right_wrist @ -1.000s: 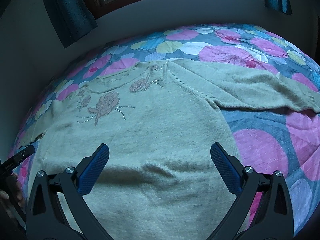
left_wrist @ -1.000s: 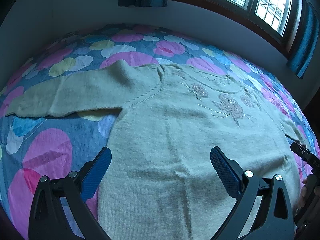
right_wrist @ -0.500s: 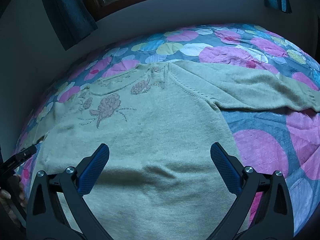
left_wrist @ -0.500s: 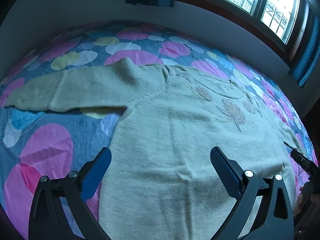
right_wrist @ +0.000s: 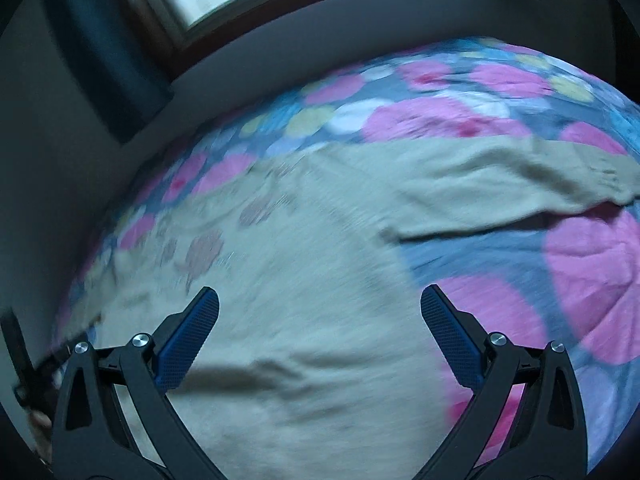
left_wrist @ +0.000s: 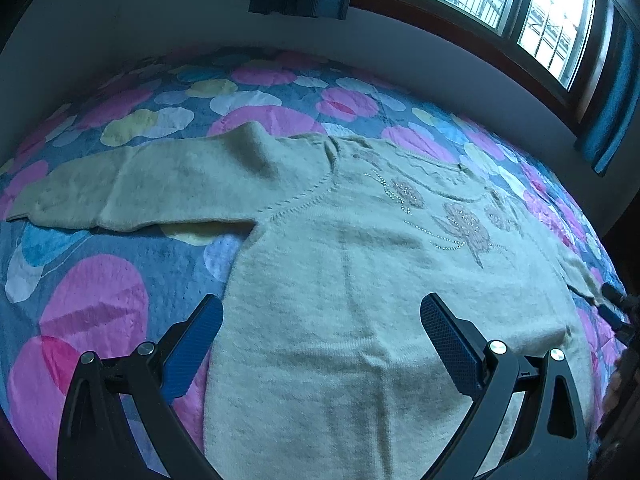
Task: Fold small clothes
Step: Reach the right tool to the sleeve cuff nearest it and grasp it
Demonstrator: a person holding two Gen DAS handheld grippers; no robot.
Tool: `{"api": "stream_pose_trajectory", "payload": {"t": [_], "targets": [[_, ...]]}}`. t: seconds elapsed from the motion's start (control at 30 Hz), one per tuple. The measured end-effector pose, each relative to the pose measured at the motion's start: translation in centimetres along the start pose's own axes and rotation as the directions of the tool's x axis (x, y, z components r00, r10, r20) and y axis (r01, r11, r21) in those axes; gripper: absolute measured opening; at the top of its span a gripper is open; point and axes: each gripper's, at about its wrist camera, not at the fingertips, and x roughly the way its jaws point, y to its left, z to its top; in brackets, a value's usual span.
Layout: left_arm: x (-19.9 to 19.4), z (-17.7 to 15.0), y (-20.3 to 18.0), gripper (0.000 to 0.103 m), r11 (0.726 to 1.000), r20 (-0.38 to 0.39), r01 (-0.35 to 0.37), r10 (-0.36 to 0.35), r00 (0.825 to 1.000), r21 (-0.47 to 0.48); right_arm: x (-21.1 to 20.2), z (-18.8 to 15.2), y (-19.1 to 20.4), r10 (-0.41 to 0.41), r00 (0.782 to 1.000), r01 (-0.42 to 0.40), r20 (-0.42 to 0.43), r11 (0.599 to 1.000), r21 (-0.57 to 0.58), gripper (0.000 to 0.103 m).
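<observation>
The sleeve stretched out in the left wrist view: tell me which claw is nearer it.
Left. The left claw hangs open over the sweater's hem on the side of that sleeve. The right claw is across the body, toward the other sleeve.

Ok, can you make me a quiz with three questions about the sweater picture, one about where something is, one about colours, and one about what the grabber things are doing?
1. Where does the beige knitted sweater lie?
A. hanging at the window
B. spread flat on the flowered bedspread
C. on the floor

2. What colour are the flowers sewn on the sweater's chest?
A. pink
B. green
C. black

3. How do the left gripper and the right gripper stand?
A. both shut on the sweater
B. one open, one shut
C. both open, holding nothing

Answers: 1 B, the bedspread shows all around the sweater. 2 A, the beaded flowers look pink. 3 C, the blue pads stand wide apart with nothing gripped.
</observation>
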Motion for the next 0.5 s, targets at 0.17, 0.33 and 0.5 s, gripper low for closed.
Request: {"api": "stream_pose_trajectory", "payload": {"t": [0.17,0.33,0.5], "targets": [[0.2,0.3,1.2,0.099,1.000,0.013,-0.014,0.015,1.000,-0.024,-3.3,2.8,-9.2,-0.077,0.992,0.055,0.097,0.974,0.220,0.101],[0.6,0.6,3.2,0.099,0.997,0.007,-0.047,0.048,0.999,-0.063,-5.3,3.7,-19.8,-0.142,0.982,0.064,0.124,0.871,0.486,0.075],[0.7,0.5,5.0,0.099,0.992,0.000,-0.079,0.080,0.997,-0.101,-5.4,3.2,-28.4,-0.176,0.977,0.049,0.120,0.733,0.679,0.058]]}}
